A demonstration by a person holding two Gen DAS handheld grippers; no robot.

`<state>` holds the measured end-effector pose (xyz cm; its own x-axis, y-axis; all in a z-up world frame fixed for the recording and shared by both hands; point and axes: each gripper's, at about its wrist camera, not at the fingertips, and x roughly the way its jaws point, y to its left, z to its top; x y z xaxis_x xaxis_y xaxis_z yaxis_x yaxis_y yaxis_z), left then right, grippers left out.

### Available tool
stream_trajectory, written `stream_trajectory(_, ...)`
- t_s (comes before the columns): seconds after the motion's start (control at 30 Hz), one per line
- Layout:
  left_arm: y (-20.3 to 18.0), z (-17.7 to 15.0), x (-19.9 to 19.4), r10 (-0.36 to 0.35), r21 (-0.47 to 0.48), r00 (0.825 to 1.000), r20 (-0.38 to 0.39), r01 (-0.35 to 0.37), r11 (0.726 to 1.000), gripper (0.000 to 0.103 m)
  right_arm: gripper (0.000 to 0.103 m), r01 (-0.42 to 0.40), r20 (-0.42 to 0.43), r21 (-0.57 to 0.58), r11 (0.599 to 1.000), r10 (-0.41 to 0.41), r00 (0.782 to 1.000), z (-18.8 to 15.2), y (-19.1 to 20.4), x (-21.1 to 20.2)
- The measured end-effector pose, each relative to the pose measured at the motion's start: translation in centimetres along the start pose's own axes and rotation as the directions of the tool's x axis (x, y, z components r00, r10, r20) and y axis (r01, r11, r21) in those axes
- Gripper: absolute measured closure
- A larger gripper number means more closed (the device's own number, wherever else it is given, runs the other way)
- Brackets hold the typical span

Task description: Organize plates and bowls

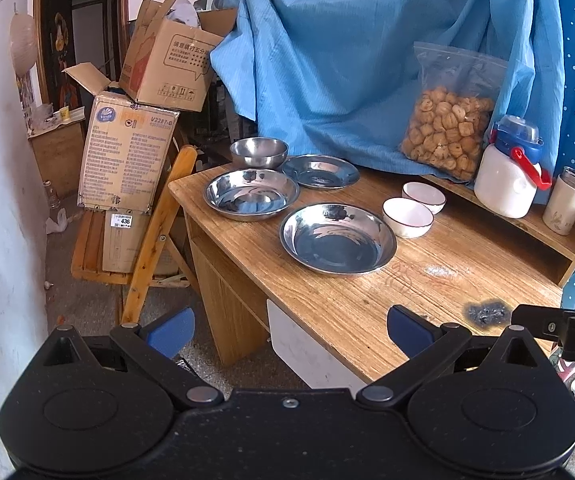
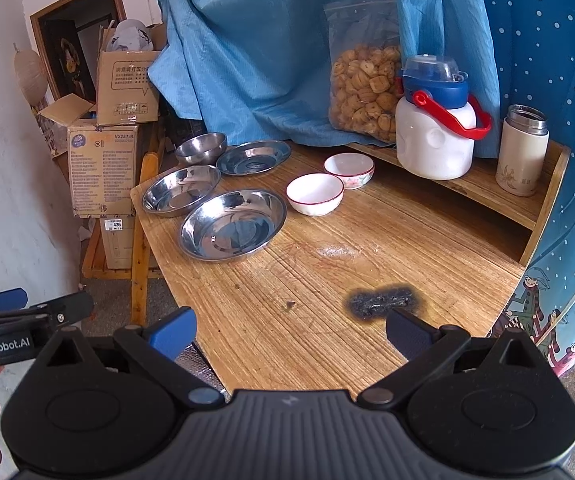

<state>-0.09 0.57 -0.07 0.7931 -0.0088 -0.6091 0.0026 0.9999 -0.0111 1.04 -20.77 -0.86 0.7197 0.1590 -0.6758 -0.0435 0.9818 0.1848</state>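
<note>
Three steel plates lie on the wooden desk (image 1: 387,320): a near plate (image 1: 337,238) (image 2: 233,225), a left plate (image 1: 251,195) (image 2: 181,190) and a far plate (image 1: 320,171) (image 2: 253,157). A steel bowl (image 1: 259,152) (image 2: 201,147) stands at the far left corner. Two white bowls, one nearer (image 1: 407,217) (image 2: 314,194) and one farther (image 1: 424,197) (image 2: 349,170), sit right of the plates. My left gripper (image 1: 290,332) is open and empty, short of the desk's front edge. My right gripper (image 2: 289,334) is open and empty above the desk's near part.
A raised shelf (image 2: 487,188) at the desk's right back carries a white jug with a red handle (image 2: 435,136), a cream flask (image 2: 523,150) and a bag of biscuits (image 2: 363,84). Blue cloth hangs behind. Cardboard boxes (image 1: 127,152) and a wooden chair (image 1: 155,232) stand left. A dark burn mark (image 2: 381,302) marks the desk.
</note>
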Motion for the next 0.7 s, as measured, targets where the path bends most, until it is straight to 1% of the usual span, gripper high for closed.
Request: stream_trajectory(0.7, -0.63, 0.12, 0.48, 0.002, -0.001, 1.000, -0.010, -0.002, 1.000, 0.001, 0.000, 0.001, -0.003, 0.003, 1.000, -0.001, 1.000, 0.03, -0.47, 0.08)
